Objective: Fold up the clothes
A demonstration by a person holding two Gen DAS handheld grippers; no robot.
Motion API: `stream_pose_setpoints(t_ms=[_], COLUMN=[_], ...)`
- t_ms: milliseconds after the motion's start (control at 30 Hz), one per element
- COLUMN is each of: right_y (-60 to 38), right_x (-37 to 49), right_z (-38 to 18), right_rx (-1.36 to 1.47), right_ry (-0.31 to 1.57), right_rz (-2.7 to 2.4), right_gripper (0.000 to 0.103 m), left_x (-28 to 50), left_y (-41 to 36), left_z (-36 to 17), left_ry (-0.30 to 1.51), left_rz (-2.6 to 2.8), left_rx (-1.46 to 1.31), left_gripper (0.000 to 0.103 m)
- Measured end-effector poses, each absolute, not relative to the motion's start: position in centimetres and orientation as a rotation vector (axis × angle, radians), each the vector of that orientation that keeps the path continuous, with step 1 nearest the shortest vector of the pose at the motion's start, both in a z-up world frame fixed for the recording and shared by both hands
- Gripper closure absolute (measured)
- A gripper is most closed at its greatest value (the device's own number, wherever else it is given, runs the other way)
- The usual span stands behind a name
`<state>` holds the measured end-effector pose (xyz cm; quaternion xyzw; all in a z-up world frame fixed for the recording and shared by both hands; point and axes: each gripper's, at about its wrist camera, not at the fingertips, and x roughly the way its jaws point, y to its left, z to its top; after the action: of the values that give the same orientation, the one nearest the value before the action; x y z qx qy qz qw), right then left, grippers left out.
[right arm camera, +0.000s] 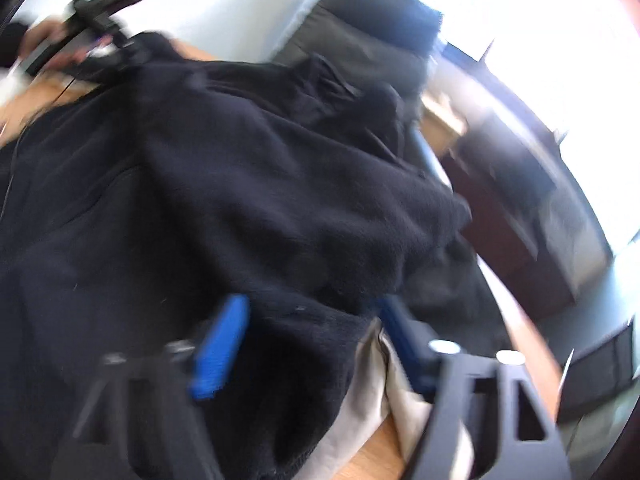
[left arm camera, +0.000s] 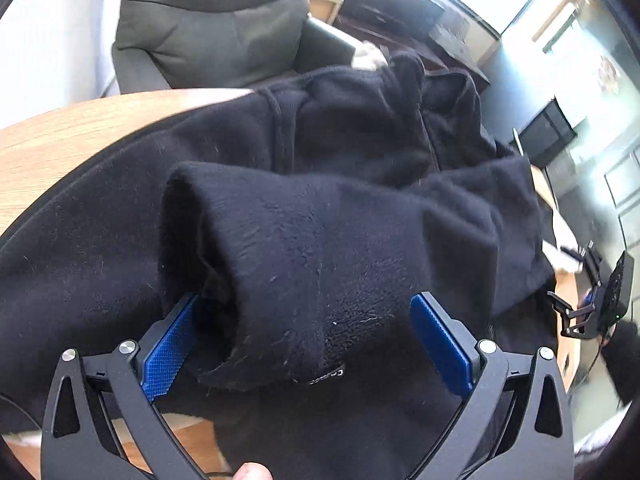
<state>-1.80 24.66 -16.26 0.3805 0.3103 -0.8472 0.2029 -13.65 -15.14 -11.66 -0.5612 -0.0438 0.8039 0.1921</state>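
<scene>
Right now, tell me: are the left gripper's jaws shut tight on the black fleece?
No, the left gripper stands wide open, its blue pads clear of the black fleece lying between them.

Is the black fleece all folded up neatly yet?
Not yet. The black fleece lies rumpled over the wooden table, one sleeve flopped across it.

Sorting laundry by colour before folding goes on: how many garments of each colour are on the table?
Black: 1, the fleece garment
Pale beige: 1, the cloth showing under the fleece's edge
Total: 2
</scene>
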Motion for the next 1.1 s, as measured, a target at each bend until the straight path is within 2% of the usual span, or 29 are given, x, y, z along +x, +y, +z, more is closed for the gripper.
stream_pose_setpoints(t_ms=[67,100,133,233,267,300,333,400,500,567,633,667,733,867,933,1100], right_y=[23.6,23.2,23.3,24.3,24.7,25.1,25.5,26.7,30.1,30.8,30.0,29.7,28.9,27.3,26.0,23.5], right_x=[-1.9,-2.6,-3.4,-5.1,-5.0,-4.9,-4.8,-4.5,-4.2,-3.9,-3.2,-3.0,-2.9,-1.1,-0.5,-3.0], right_z=[-17.5,-18.4,-18.8,-17.9,-17.2,-16.5,-15.8,-14.5,-15.1,-16.7,-16.6,-16.5,-16.1,-14.5,-13.8,-16.0], right_rx=[1.05,1.065,1.091,1.101,1.08,1.059,1.037,1.01,1.193,1.263,1.208,1.187,1.158,1.052,0.984,1.022], right_ry=[1.007,1.053,1.048,0.969,0.967,0.966,0.964,0.94,0.8,0.78,0.786,0.795,0.827,0.967,1.053,1.164], right_rz=[-2.316,-2.312,-2.329,-2.446,-2.496,-2.547,-2.597,-2.705,-2.769,-2.726,-2.702,-2.693,-2.681,-2.624,-2.591,-2.47], right_gripper=[0.019,0.03,0.049,0.066,0.075,0.091,0.092,0.092,0.092,0.092,0.089,0.087,0.07,0.052,0.036,0.035], left_x=[-13.6,-13.5,-13.5,-13.2,-13.0,-12.8,-12.5,-11.7,-10.3,-9.7,-9.4,-9.3,-9.2,-9.4,-10.1,-12.0], left_y=[-14.9,-14.5,-14.2,-13.8,-13.7,-13.7,-13.7,-13.5,-13.2,-13.3,-13.5,-13.6,-13.7,-13.8,-13.4,-12.6], left_z=[-12.0,-12.0,-12.1,-12.2,-12.1,-12.0,-11.8,-11.5,-11.8,-12.5,-12.6,-12.2,-10.6,-8.0,-8.3,-14.1], left_ry=[-0.072,-0.044,-0.024,0.007,0.012,-0.001,-0.015,-0.031,-0.023,-0.007,-0.022,-0.041,-0.103,-0.229,-0.257,-0.315], left_rz=[2.245,2.243,2.247,2.279,2.293,2.304,2.314,2.316,2.298,2.301,2.314,2.321,2.344,2.318,2.263,2.109], left_rx=[-1.579,-1.571,-1.565,-1.545,-1.537,-1.531,-1.525,-1.518,-1.532,-1.556,-1.562,-1.556,-1.51,-1.436,-1.46,-1.662], left_gripper=[0.0,0.0,0.0,0.0,0.0,0.0,0.0,0.0,0.0,0.0,0.0,0.0,0.0,0.0,0.0,0.0])
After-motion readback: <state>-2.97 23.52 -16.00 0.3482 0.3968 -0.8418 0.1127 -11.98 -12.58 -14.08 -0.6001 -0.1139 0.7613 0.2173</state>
